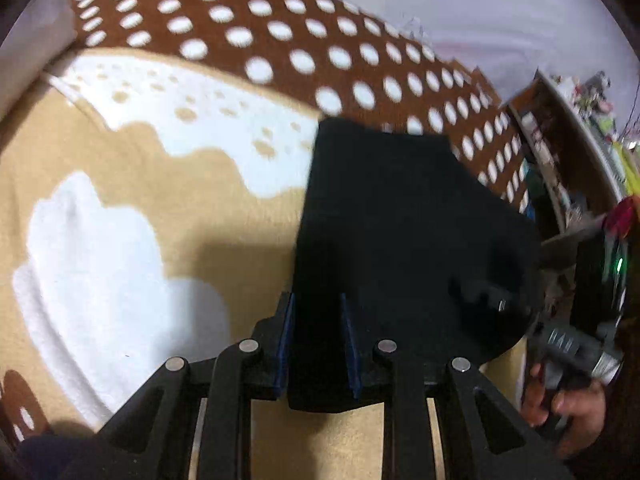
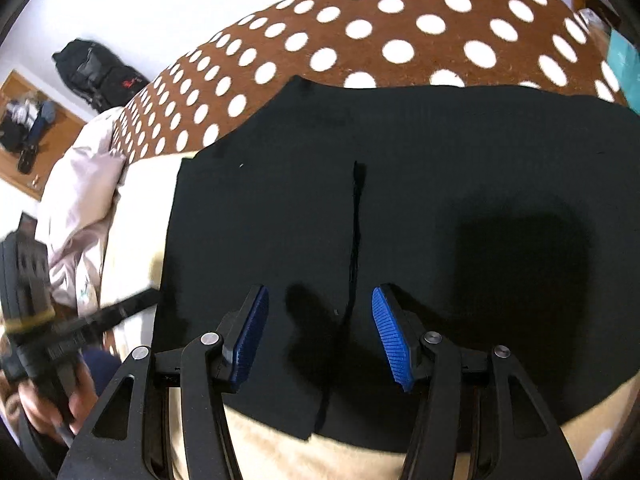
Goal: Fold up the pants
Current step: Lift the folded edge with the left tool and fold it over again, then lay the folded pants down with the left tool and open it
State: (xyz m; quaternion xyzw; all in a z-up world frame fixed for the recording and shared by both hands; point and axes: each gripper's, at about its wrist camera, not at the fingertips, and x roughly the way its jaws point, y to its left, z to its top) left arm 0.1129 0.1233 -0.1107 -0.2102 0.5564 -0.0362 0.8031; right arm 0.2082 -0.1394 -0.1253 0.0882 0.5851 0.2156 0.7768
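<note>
Lying flat across a plush tan, white and brown blanket with white polka dots [image 2: 400, 24]: black folded fabric pants [image 2: 400, 200], a dark drawstring [image 2: 354, 240] running down the middle. Hovering just above the near edge, right gripper [image 2: 320, 336] with ribbed blue pads [image 2: 390, 338] standing well apart, drawstring between them, nothing gripped. Reaching over the pants' left edge, left gripper [image 1: 318, 344] with narrow blue-lined fingers [image 1: 285, 344] partly apart, dark cloth lying between them; cannot tell whether pressing on it
</note>
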